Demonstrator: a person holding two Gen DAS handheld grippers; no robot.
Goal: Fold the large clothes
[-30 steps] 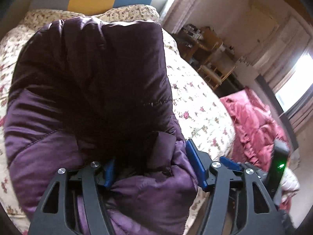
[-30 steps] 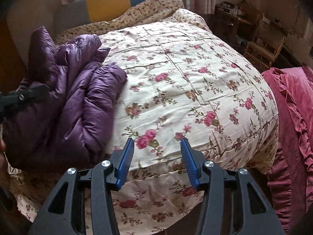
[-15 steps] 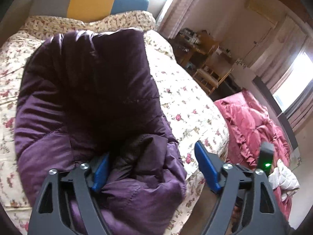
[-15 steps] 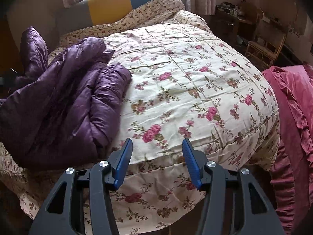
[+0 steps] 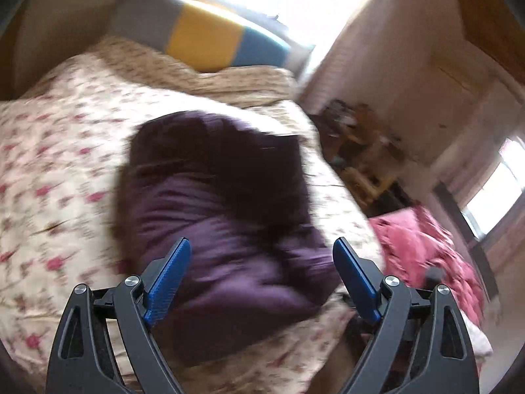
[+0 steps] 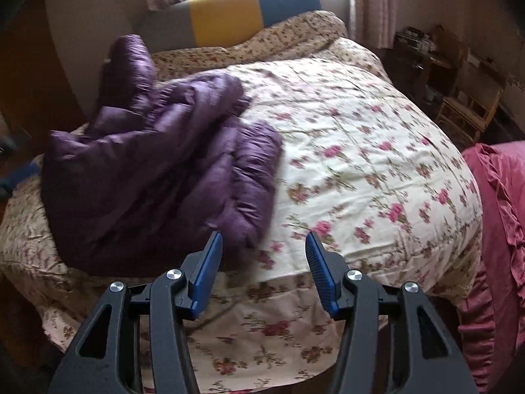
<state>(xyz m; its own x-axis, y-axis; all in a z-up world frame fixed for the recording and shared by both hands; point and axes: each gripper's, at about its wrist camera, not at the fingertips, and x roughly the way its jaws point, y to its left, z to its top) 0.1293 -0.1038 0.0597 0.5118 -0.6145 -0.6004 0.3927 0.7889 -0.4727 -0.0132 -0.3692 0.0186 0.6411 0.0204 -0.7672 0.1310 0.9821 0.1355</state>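
The frame is motion-blurred. The left gripper has its blue-padded jaws spread wide with nothing between them. Beyond it a purple jacket lies bunched on a floral quilt. Behind are a grey, yellow and blue headboard, a cluttered desk at right, and pink bedding lower right.

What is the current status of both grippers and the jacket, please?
Left gripper open, empty. Right gripper open, empty. Purple jacket bunched on floral quilt, unheld. Nothing in the way.
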